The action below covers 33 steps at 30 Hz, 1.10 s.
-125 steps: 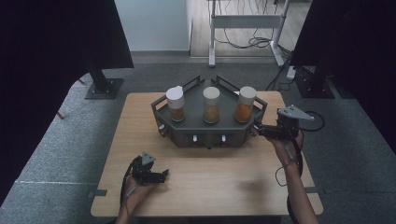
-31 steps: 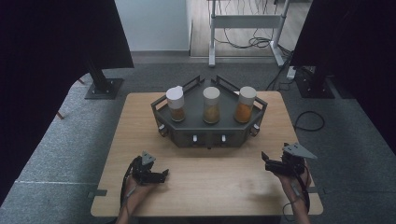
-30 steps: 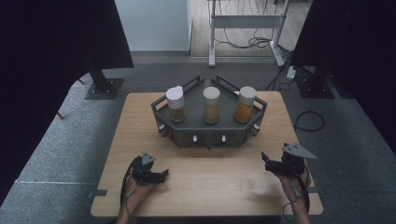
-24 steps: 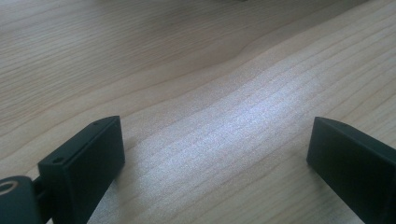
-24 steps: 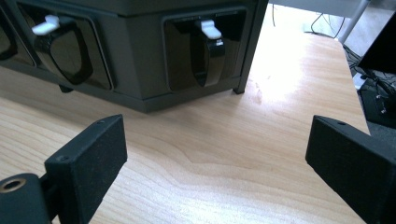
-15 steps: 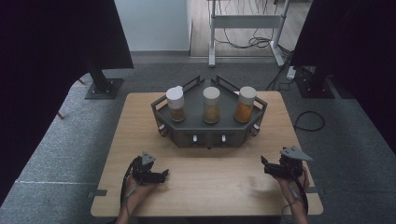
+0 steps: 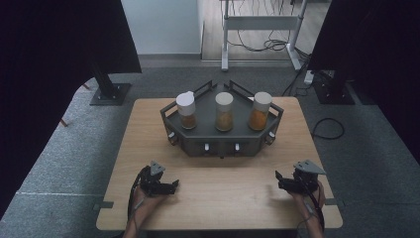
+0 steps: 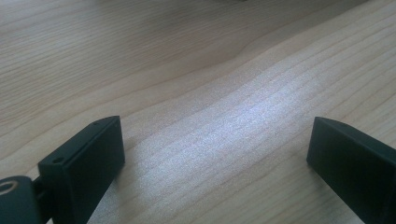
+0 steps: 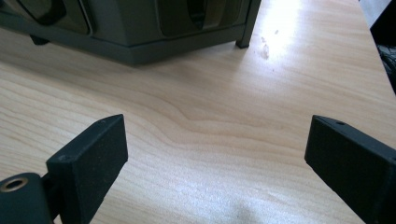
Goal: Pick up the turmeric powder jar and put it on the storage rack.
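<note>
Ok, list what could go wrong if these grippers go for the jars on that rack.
1. The three jars, left jar, middle jar and right jar, stand close together on the dark rack; an open gripper reaching for one might knock its neighbour.
2. The left jar's white lid looks tilted, so it may come off if gripped there.
3. Both the left gripper and right gripper rest low over the wooden table; a flat reach forward could strike the rack's front wall.

Wooden table bearing dark rack
</note>
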Each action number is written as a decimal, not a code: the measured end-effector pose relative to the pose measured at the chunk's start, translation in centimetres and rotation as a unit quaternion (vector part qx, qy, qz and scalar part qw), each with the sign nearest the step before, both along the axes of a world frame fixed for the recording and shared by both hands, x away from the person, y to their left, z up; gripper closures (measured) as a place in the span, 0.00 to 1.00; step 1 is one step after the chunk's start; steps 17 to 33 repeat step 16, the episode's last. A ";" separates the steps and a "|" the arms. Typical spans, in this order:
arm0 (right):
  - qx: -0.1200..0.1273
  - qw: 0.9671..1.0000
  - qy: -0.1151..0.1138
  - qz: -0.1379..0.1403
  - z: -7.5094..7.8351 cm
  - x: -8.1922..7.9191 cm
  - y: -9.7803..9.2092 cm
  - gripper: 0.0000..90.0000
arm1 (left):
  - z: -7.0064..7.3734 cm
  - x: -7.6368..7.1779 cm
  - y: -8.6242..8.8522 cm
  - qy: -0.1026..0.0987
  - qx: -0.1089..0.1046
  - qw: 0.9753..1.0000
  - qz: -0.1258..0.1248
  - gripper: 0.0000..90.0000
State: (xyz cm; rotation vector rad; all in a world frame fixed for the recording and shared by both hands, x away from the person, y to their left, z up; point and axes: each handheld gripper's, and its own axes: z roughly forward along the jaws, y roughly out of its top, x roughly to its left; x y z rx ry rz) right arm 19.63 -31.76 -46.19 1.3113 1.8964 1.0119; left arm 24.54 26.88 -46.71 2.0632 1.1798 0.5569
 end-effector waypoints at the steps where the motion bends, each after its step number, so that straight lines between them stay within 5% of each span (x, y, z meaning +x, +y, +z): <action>1: -0.001 1.000 0.002 -0.001 -0.1 0.0 0.0 0.06 | 0.0 0.0 0.0 0.000 0.000 1.000 0.000 0.04; 33: -0.012 1.000 0.016 -0.002 -1.1 0.3 0.3 0.06 | 0.0 0.0 0.0 0.000 0.000 1.000 0.000 0.04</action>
